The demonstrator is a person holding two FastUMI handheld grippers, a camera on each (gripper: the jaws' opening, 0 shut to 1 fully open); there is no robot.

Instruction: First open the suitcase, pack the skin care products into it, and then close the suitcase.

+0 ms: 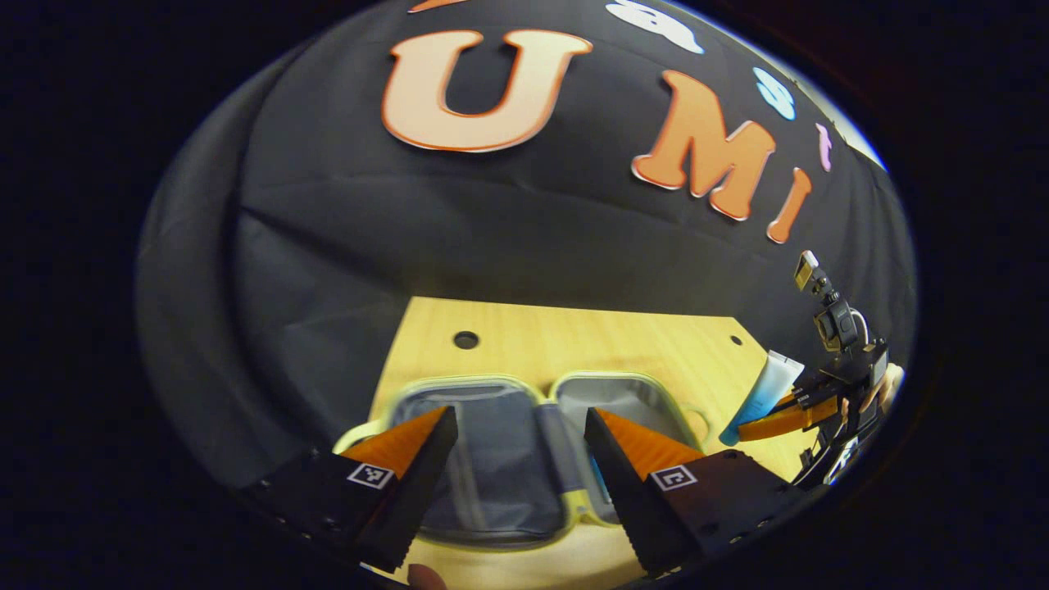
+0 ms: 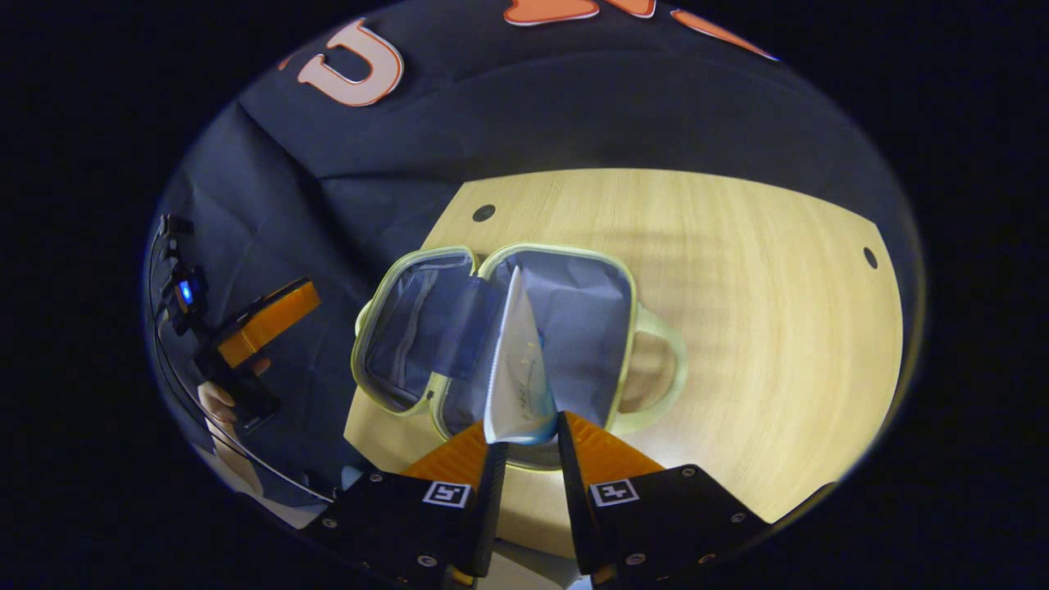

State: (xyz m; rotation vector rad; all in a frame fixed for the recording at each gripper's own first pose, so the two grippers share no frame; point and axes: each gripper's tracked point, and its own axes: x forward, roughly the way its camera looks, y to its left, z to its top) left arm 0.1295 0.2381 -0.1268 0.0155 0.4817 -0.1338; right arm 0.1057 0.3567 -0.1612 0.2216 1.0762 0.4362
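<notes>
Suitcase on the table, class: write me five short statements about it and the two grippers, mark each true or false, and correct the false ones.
1. The suitcase lies open on the wooden table. True.
2. The right gripper is empty. False: both its fingers press on a white and blue tube.
3. The left gripper has its fingers spread apart with nothing between them. True.
4. The tube already lies inside the suitcase. False: it is held in the gripper; in the left gripper view it is off to the right of the case.
5. The suitcase lining is bright red. False: it is grey-blue, with a pale green rim.
</notes>
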